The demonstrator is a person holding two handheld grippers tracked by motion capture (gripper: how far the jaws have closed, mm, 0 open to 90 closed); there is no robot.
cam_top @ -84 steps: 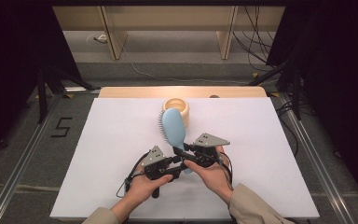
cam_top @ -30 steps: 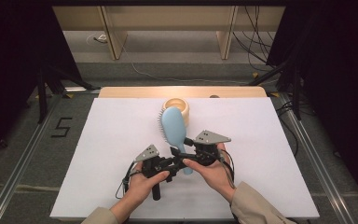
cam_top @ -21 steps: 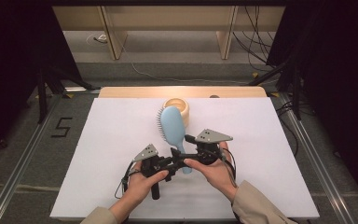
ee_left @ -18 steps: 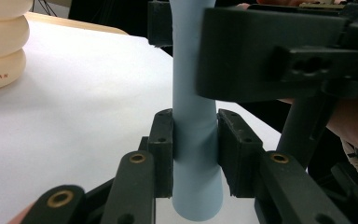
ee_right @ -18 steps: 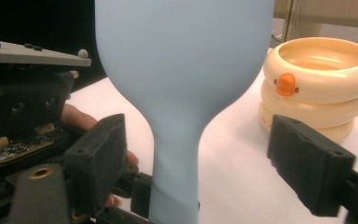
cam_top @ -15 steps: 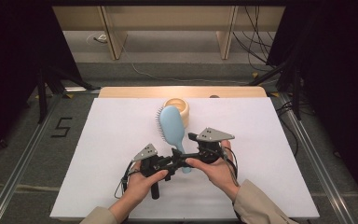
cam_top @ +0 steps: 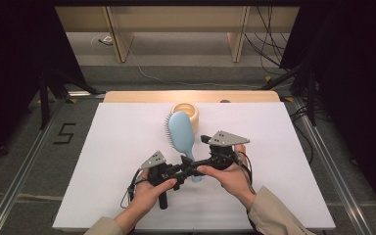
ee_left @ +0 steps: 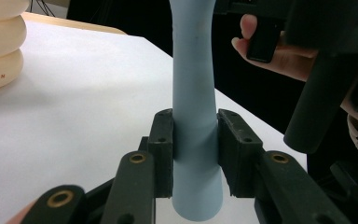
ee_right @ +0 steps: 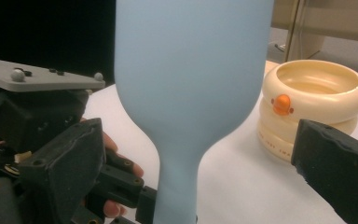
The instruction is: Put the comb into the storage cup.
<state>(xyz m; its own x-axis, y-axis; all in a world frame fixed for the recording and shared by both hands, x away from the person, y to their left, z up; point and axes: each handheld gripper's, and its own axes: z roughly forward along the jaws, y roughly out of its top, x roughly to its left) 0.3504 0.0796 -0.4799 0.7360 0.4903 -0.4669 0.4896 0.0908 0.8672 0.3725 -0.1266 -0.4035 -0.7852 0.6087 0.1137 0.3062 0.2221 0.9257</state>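
Brush: pale blue plastic hairbrush, head toward cream ringed duck-face bowl, over white bench.
L gripper: fingers clamped on brush handle end.
R gripper: fingers just opened wide, either side of handle, not touching.

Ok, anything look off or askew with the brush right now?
Nothing damaged or spilled. The blue hairbrush is held by its handle in the left gripper; the right gripper, just opened, flanks its neck without touching. The cream bowl sits upright behind.
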